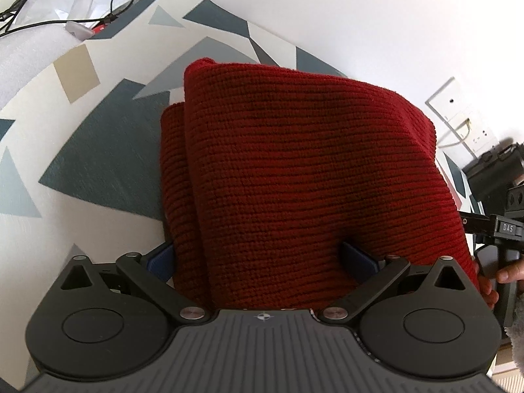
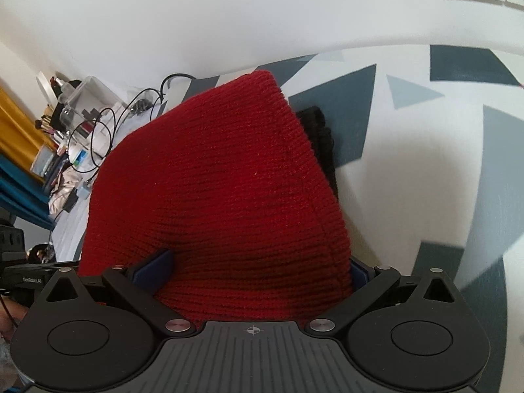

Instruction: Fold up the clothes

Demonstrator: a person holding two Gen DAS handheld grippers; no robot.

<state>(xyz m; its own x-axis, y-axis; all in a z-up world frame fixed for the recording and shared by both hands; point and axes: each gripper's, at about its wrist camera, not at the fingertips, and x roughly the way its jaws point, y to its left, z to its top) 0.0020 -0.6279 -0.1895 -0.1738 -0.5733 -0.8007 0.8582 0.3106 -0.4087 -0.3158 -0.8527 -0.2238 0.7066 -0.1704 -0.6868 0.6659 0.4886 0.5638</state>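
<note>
A thick red knit garment (image 1: 294, 163) fills the left wrist view, folded in layers and bunched between the blue-padded fingers (image 1: 160, 262). My left gripper (image 1: 260, 258) is shut on its near edge, with the fingers held wide by the fabric. The right wrist view shows the same garment (image 2: 213, 180) rising to a rounded peak. My right gripper (image 2: 255, 273) is shut on it the same way, one blue pad (image 2: 154, 271) pressing into the knit. The right gripper's body (image 1: 501, 229) sits at the garment's right edge, held by a hand. The garment's far end is hidden behind its own bulk.
Beneath lies a white cloth with grey and teal geometric shapes (image 1: 98, 163). Black cables and plastic bags (image 1: 65, 0) lie at the far left corner. A cluttered shelf of small items (image 2: 75, 131) stands left. A black knit piece (image 2: 322, 137) shows behind the garment. A wall socket (image 1: 458, 114) is at right.
</note>
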